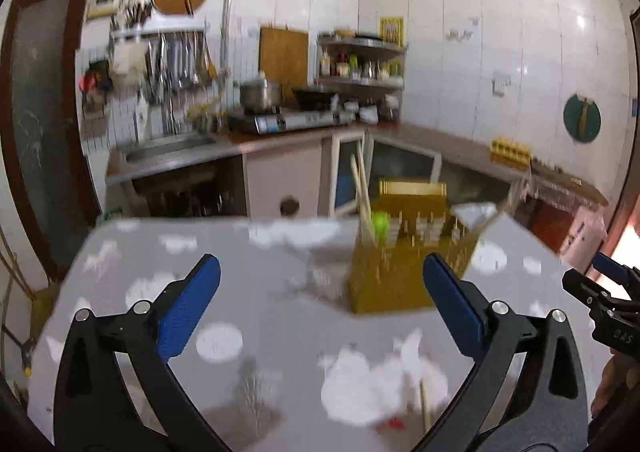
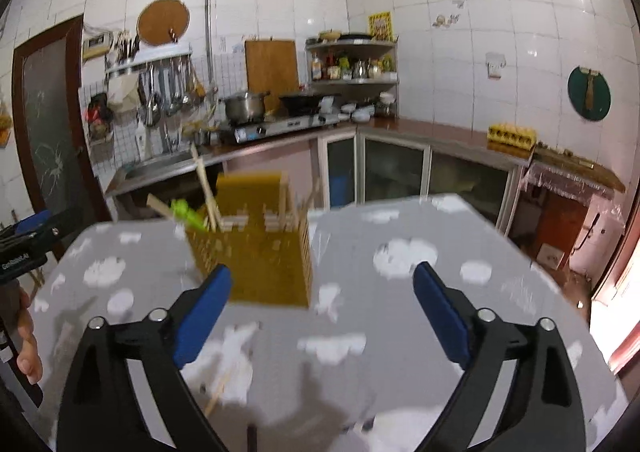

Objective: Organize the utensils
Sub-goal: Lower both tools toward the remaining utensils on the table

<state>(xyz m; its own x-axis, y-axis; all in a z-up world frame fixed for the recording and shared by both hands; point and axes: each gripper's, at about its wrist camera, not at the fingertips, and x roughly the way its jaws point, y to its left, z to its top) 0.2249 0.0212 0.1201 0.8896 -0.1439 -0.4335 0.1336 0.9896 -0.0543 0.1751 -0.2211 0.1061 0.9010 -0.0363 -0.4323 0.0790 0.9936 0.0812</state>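
A yellow wooden utensil holder (image 1: 400, 276) stands on the grey table with white cloud shapes (image 1: 256, 284). Pale chopsticks (image 1: 362, 196) and a green utensil (image 1: 380, 222) stick up from its left compartment. My left gripper (image 1: 322, 264) is open over the table, in front and left of the holder, with nothing between its blue pads. My right gripper (image 2: 323, 273) is open too, in front and right of the holder (image 2: 260, 252), and nothing sits in it. One loose chopstick (image 1: 424, 404) lies on the table near me, also seen as a chopstick (image 2: 218, 392) in the right wrist view. Both views are blurred.
Behind the table runs an L-shaped kitchen counter (image 2: 436, 132) with a sink (image 1: 168, 150), a stove with a pot (image 1: 260, 94) and a yellow egg tray (image 2: 512, 134). A dark door (image 1: 40, 124) stands at the left. A person's hand (image 2: 28, 348) shows at the left edge.
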